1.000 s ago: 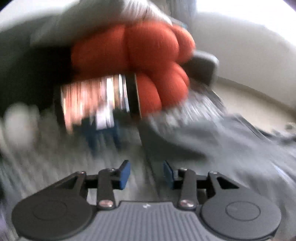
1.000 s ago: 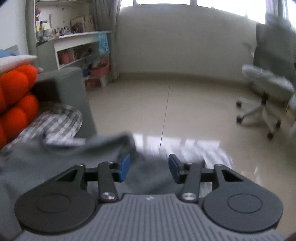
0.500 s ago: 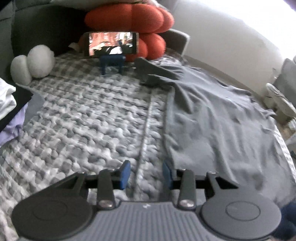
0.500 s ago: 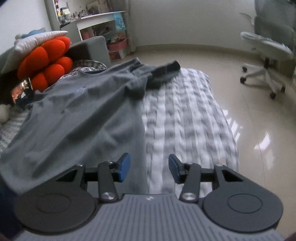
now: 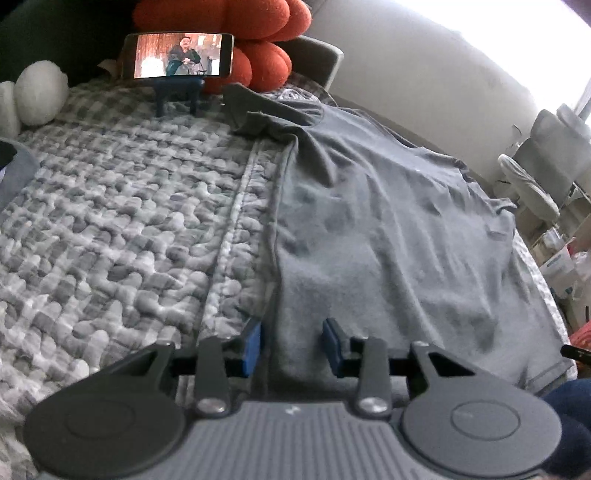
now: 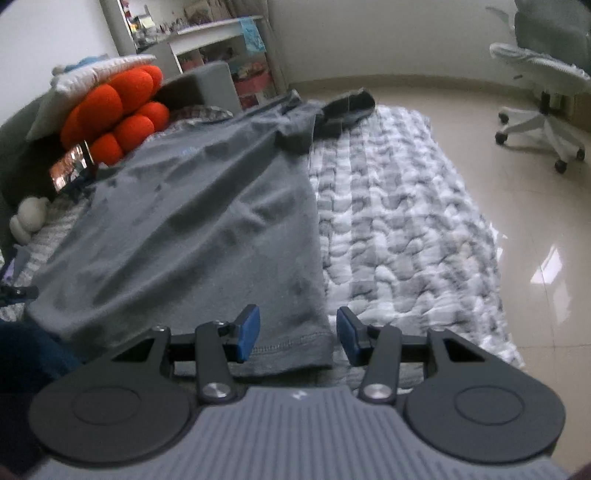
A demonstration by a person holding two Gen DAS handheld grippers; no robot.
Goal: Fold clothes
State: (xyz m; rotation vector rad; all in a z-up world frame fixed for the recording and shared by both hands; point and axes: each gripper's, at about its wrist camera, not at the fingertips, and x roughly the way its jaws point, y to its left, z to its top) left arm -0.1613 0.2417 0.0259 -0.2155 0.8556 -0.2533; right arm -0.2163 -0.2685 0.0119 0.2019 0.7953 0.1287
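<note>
Left wrist view: my left gripper (image 5: 291, 345) sits unclenched, its jaws straddling the grey T-shirt's (image 5: 388, 229) side edge on the checked blanket (image 5: 122, 221). My right gripper (image 6: 298, 334), also released, has the shirt's hem corner between its jaws.

Soft daylight enters from one o'clock, blowing out the window (image 5: 535, 33) and glaring off the floor (image 6: 546, 266); fisheye bending curves the edges, everything slightly soft

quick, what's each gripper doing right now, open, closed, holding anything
Left gripper: open, jaws astride the grey T-shirt's side edge.
Right gripper: open over its hem corner, gripping nothing.
</note>
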